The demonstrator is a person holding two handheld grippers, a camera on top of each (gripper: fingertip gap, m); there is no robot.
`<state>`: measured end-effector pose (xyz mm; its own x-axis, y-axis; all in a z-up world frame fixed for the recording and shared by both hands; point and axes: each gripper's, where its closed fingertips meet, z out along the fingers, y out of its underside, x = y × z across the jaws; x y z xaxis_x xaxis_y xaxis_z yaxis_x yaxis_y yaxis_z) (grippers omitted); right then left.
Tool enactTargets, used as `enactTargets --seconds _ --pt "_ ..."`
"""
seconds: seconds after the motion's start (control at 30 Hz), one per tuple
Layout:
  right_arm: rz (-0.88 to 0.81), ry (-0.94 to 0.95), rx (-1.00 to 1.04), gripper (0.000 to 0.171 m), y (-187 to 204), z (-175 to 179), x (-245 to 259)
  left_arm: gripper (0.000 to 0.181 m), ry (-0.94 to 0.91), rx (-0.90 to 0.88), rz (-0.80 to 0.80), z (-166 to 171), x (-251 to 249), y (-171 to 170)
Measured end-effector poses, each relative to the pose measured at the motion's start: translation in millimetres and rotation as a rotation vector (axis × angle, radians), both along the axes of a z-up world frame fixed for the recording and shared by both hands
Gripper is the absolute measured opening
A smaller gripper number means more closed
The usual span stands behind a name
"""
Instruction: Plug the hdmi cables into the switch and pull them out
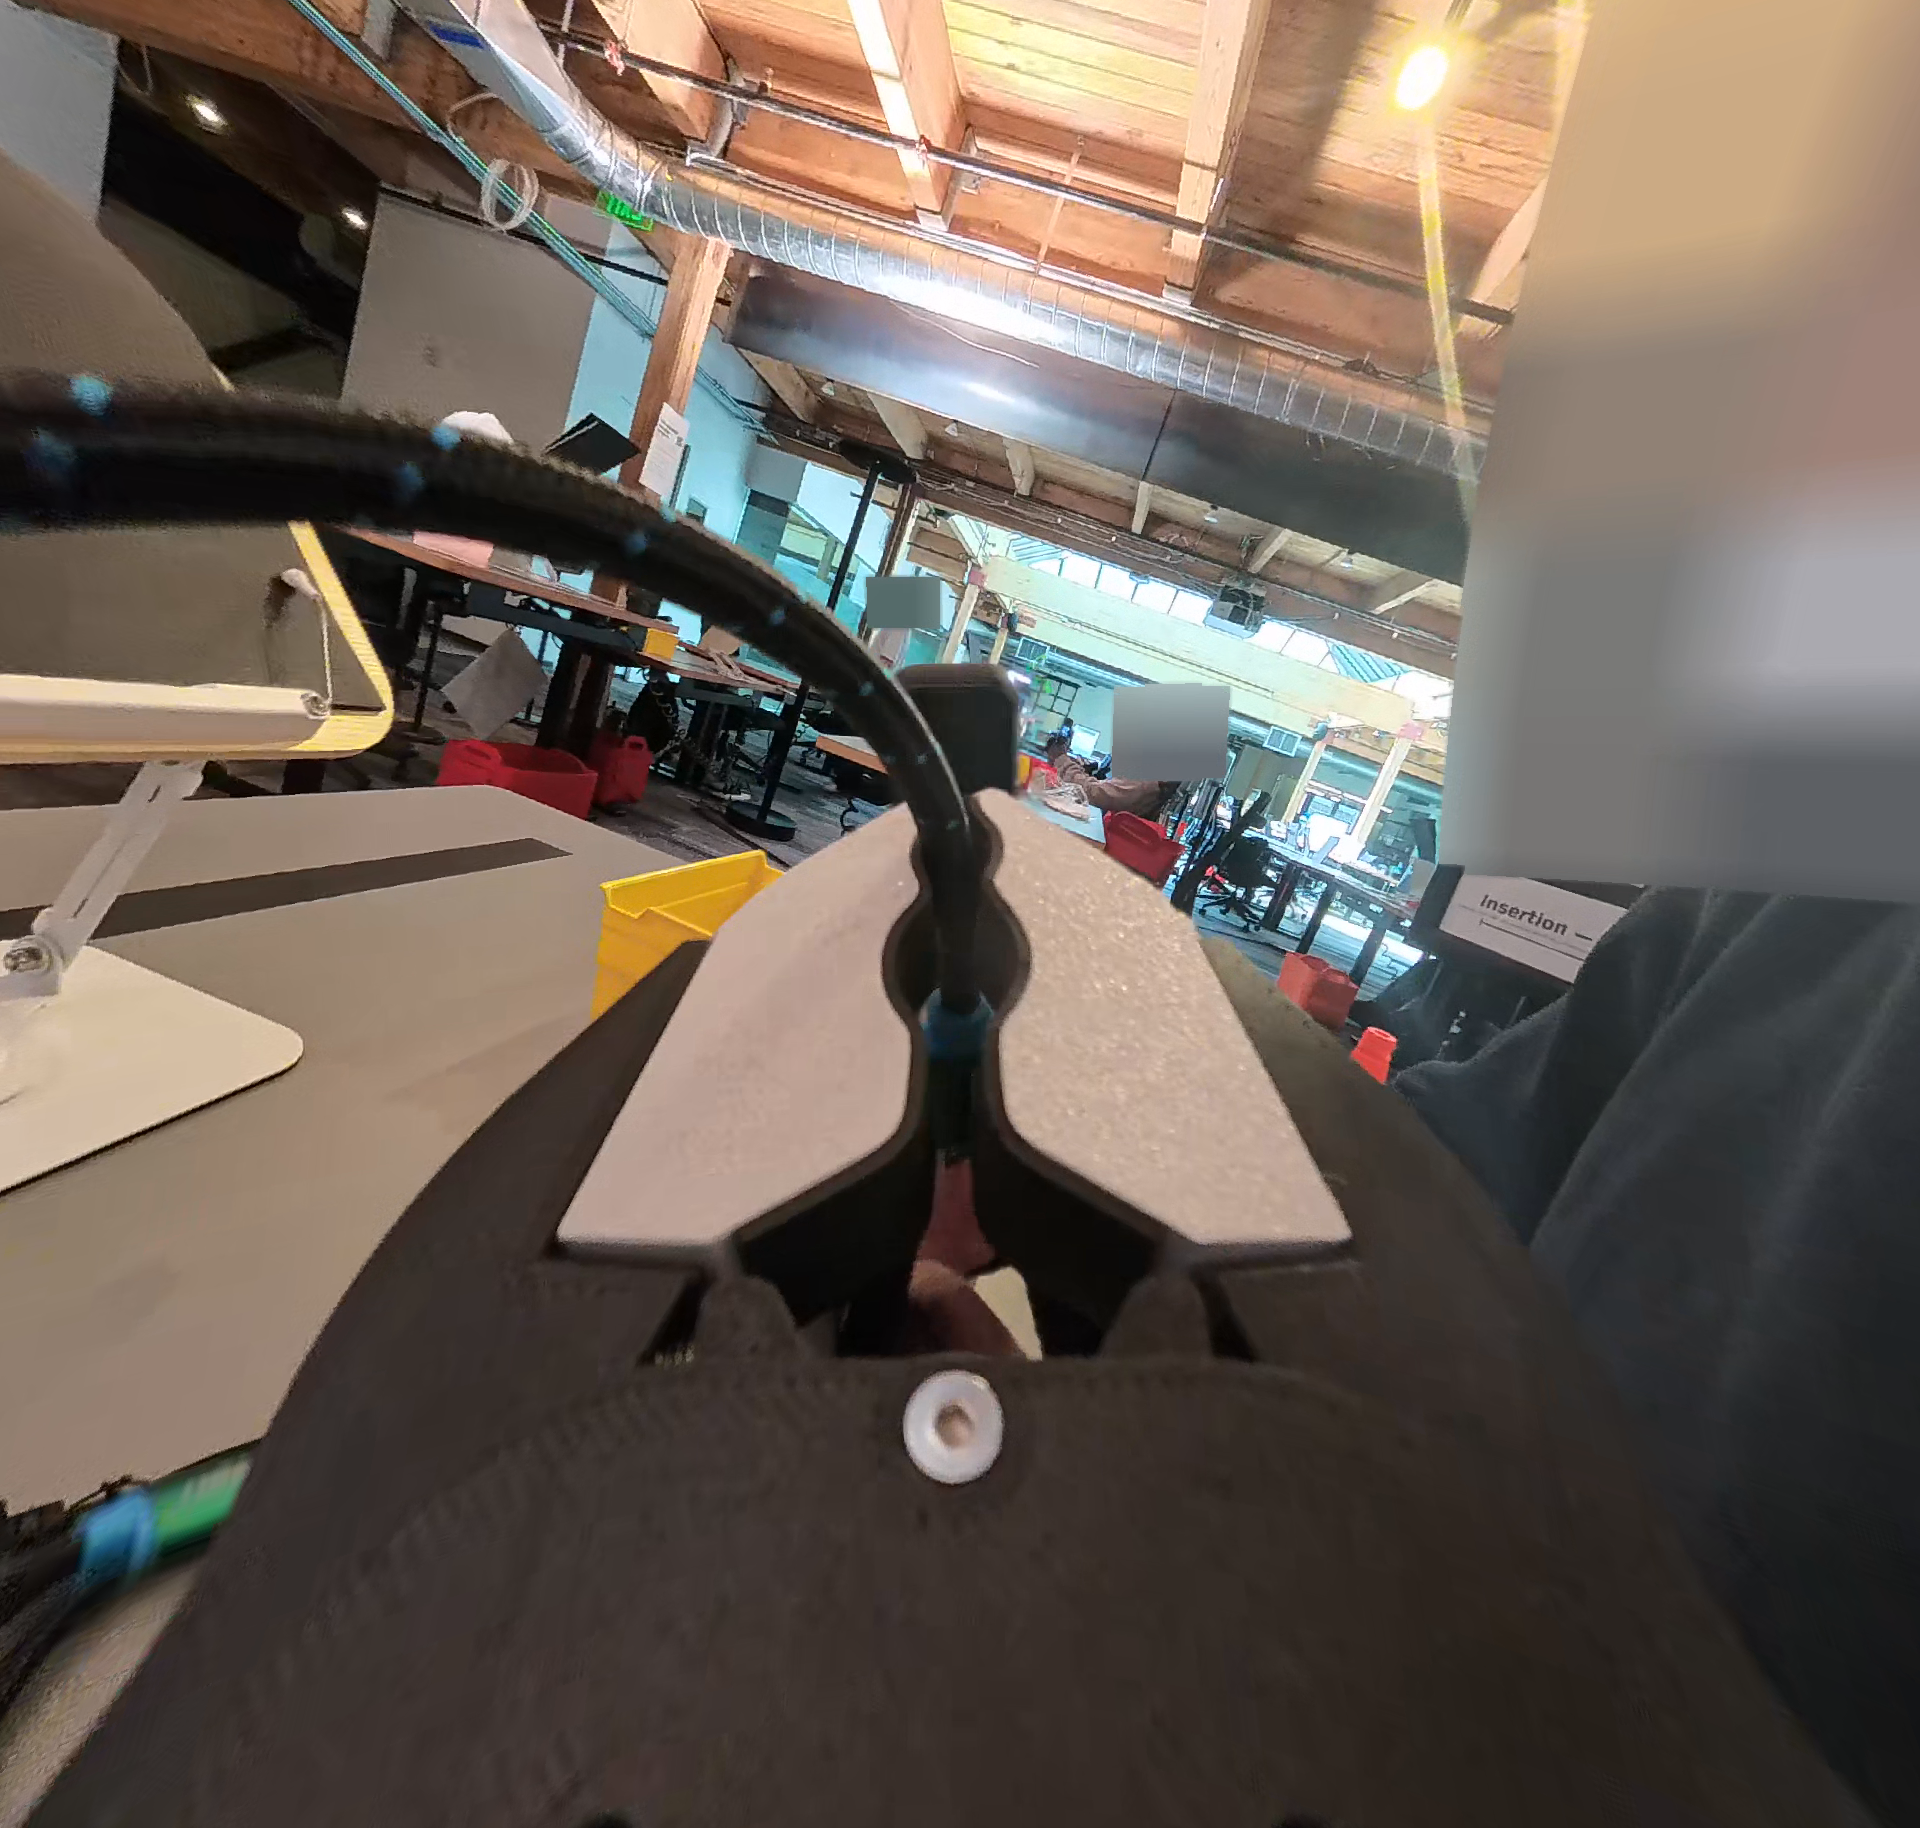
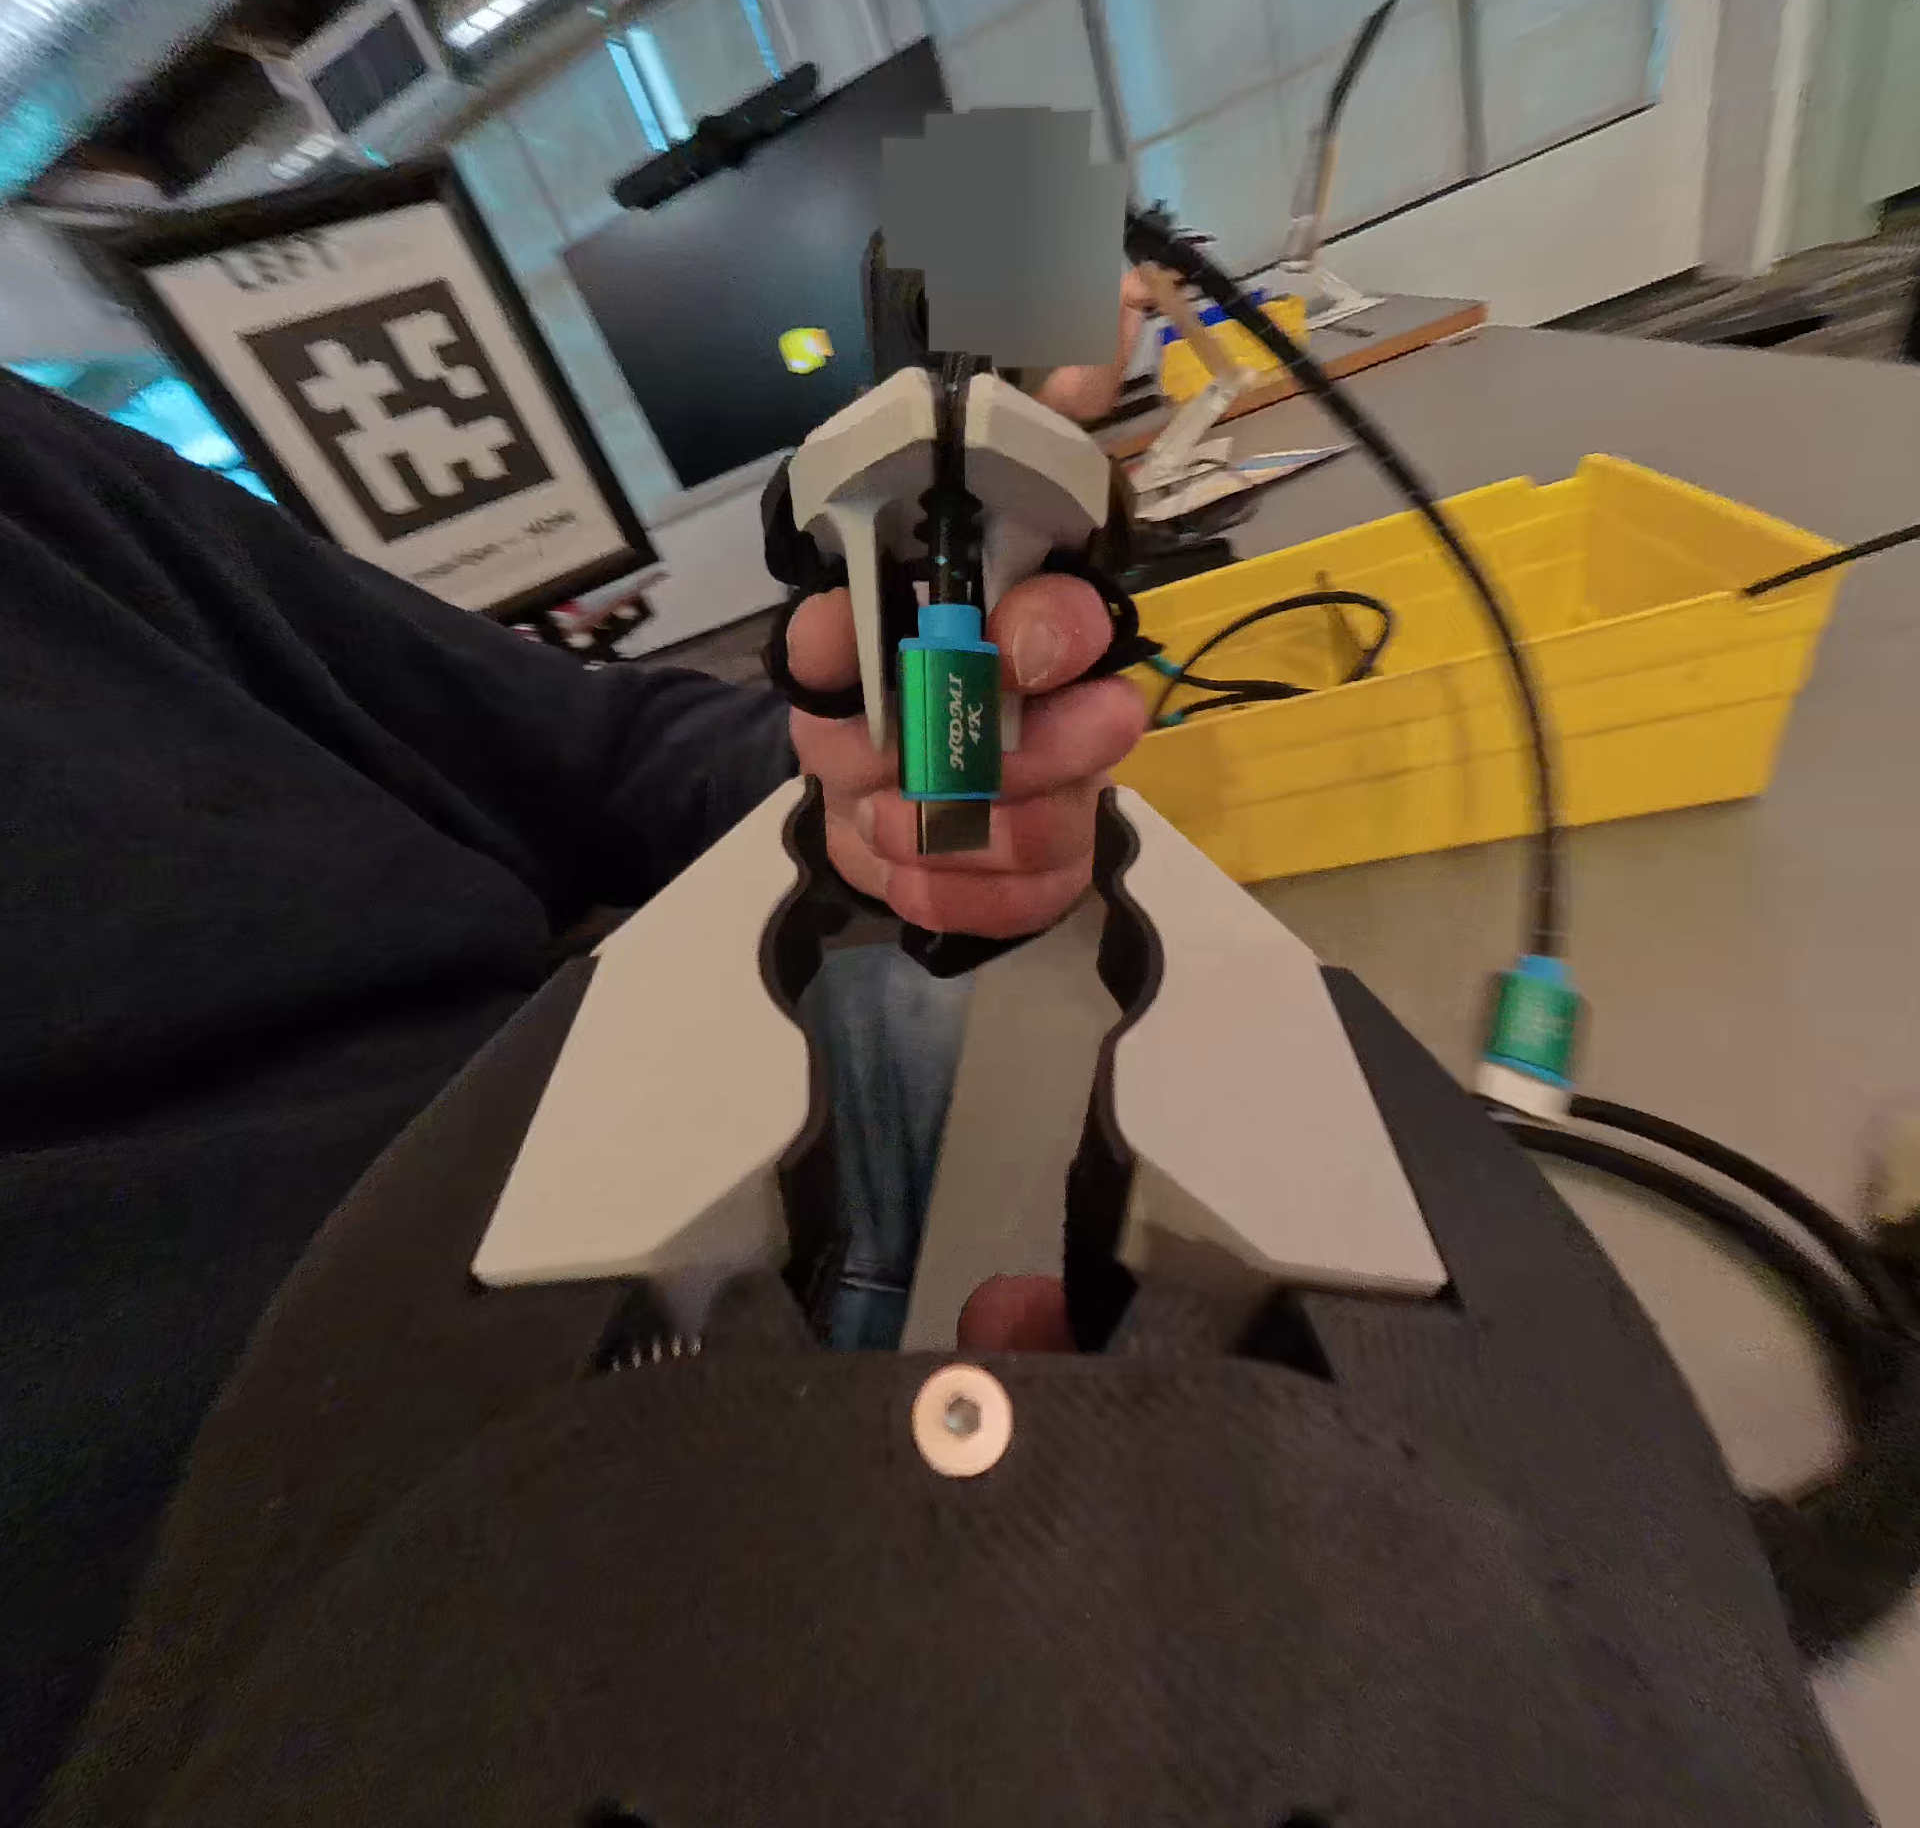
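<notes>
Left tool [image 2: 951, 448] clamped on black cable [image 1: 940, 843], green plug [image 2: 948, 718] dangling in front of right tool [image 2: 951, 905], spread wide, empty. Second plug [image 2: 1532, 1025] above tabletop [image 2: 1714, 905] beside yellow bin [image 2: 1455, 739].

Grey table [image 2: 1714, 905], yellow bin [image 2: 1507, 698], seemingly a cable [image 2: 1745, 1228]

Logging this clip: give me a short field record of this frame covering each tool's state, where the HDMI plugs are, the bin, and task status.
left tool: shut on black braided cable, just behind the plug
held plug: green, blue collar, metal tip bare, hanging down, facing the right tool
right tool: open, empty, aimed at held plug
second plug: green, hanging over the grey table, with a pale cap on its tip
yellow bin: on table, thin black wires inside
switch: not in view
task status: held plug is in no port
</notes>
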<state>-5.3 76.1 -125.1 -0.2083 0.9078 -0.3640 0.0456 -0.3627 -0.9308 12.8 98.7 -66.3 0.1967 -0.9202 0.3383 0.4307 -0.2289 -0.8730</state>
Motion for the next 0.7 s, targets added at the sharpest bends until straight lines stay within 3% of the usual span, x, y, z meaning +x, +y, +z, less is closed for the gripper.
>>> enactTargets --seconds 0.17,0.3,0.4,0.53,0.7 --pt "0.155 0.166 -0.187 0.022 -8 17 -4 0.000 -0.009 0.016 -0.029 4 3 -6" --pt "0.169 0.161 -0.182 0.020 -8 13 -3 0.000 0.015 0.012 -0.037 -1 3 -5" --pt "0.169 0.090 -0.114 0.020 -8 9 1 0.002 0.101 0.052 -0.041 -8 3 -6" --pt "0.156 -0.075 0.019 0.019 0 5 10 0.030 0.272 0.099 -0.048 -24 5 -5" --pt "0.211 -0.293 0.178 0.019 2 3 21 0.042 0.343 0.120 -0.095 -35 17 -10"
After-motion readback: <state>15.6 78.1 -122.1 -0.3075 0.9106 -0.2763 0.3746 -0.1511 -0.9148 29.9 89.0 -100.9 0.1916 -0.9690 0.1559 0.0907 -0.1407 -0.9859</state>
